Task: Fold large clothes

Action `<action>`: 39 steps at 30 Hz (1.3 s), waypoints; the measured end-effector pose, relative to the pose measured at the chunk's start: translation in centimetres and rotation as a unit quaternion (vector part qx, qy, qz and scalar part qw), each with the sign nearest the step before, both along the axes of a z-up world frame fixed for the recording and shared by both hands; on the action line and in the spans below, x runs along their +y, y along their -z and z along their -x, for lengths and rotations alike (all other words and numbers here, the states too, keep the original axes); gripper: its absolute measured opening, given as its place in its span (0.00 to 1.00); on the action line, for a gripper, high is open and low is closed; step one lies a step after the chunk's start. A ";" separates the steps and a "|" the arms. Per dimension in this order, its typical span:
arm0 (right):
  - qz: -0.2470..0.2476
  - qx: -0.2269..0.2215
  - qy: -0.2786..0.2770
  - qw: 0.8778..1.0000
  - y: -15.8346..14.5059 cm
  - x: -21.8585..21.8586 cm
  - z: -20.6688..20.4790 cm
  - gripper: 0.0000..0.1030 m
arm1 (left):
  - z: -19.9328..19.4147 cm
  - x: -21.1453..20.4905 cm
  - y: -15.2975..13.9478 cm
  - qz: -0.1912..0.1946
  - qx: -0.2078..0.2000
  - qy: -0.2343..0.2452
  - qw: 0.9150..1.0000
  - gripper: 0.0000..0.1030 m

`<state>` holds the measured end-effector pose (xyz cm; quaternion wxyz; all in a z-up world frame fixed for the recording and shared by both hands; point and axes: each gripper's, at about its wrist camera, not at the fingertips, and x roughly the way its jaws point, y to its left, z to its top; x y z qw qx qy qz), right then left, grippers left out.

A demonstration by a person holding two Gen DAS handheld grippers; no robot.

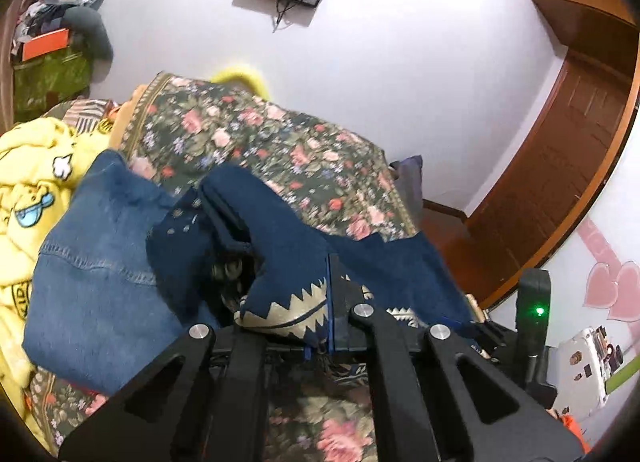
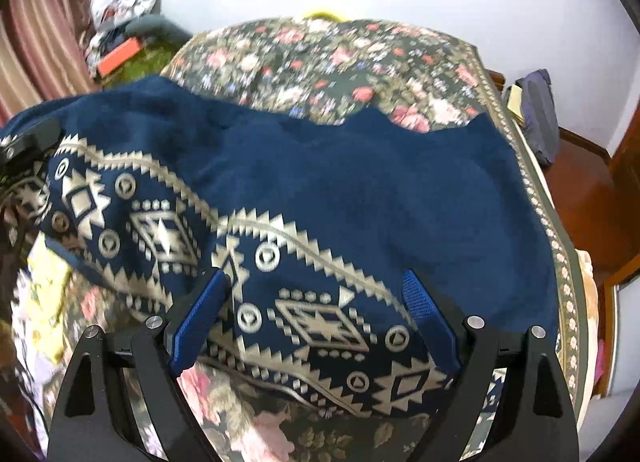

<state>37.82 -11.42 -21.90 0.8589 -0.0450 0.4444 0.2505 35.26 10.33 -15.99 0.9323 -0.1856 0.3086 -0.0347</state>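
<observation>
bed: floral bedspread [image 2: 344, 58] fills most of both views; it is the work surface.
garment: navy patterned cloth [image 2: 360, 190] lies spread across the middle of the right wrist view, plain half toward the top, cream-patterned band running from middle left to lower right.
long axis: looks roughly left-to-right in that view, tilted down to the right along the band; true hem and neck ends I cannot tell.
other clothes: jeans [image 1: 96, 262] and a yellow printed garment [image 1: 28, 198] sit at left of the left wrist view, beside the cloth.
left gripper [image 1: 326, 338]: pressed together, pinching a patterned edge, fabric bunched over it.
right gripper [image 2: 316, 322]: spread wide, hovering over the band, gripping nothing.
step: likely lifting an edge to fold.
do it well: pinch the matching edge with the right, keep both level, avoid dragging the jeans.
</observation>
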 end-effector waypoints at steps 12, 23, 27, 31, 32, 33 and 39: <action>0.000 0.042 -0.043 0.998 2.7 0.4 -0.8 0.89 | -3.1 -4.6 0.0 -0.066 0.005 0.037 0.997 0.03; -0.002 -0.001 0.114 0.993 -0.7 -15.1 0.1 0.88 | -6.3 -22.3 2.1 -0.190 0.023 0.254 0.948 0.03; -0.017 0.024 0.144 0.989 0.3 -18.1 0.0 0.88 | -6.6 -23.8 5.0 -0.171 0.062 0.272 0.945 0.03; -0.019 0.038 0.157 0.987 1.5 -18.9 0.1 0.88 | -7.1 -24.1 7.1 -0.157 0.094 0.279 0.943 0.03; -0.021 0.038 0.159 0.986 1.7 -18.8 0.0 0.88 | -7.1 -23.7 6.9 -0.148 0.089 0.276 0.946 0.03; -0.021 0.036 0.160 0.986 1.7 -18.7 0.0 0.88 | -6.9 -23.5 6.6 -0.145 0.083 0.273 0.948 0.03; 0.002 0.041 0.167 0.985 2.4 -18.3 -2.1 0.88 | -6.6 -22.7 2.5 -0.131 0.037 0.252 0.958 0.03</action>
